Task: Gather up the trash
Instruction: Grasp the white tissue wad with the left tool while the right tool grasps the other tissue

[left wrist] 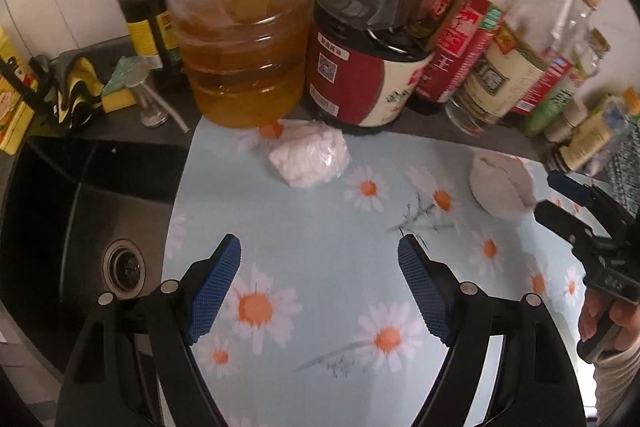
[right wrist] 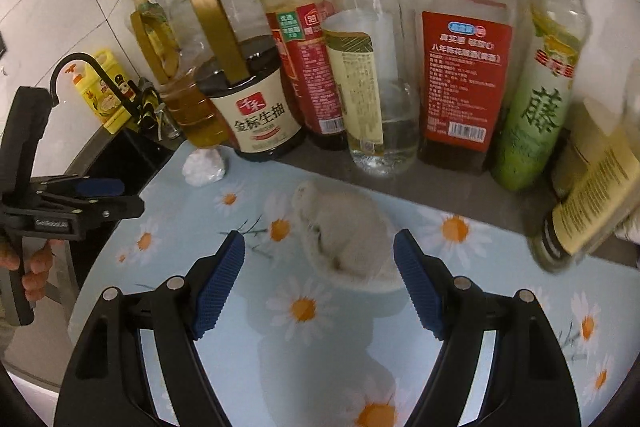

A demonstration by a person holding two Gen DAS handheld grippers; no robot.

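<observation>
A crumpled white wad (left wrist: 308,159) lies on the daisy-print mat (left wrist: 320,227) just in front of the oil jug; it also shows in the right wrist view (right wrist: 204,167). A second, greyish crumpled wad (left wrist: 502,187) lies at the mat's right. In the right wrist view this greyish wad (right wrist: 348,243) sits between the open fingers. My left gripper (left wrist: 320,259) is open and empty, short of the white wad. My right gripper (right wrist: 320,255) is open around the greyish wad, and it shows at the right edge of the left wrist view (left wrist: 560,199).
An oil jug (left wrist: 244,59), a soy sauce jug (left wrist: 364,63) and several bottles (right wrist: 464,67) line the back wall. A dark sink (left wrist: 80,227) with a drain lies left of the mat. A sponge (left wrist: 120,87) and cloth sit behind the sink.
</observation>
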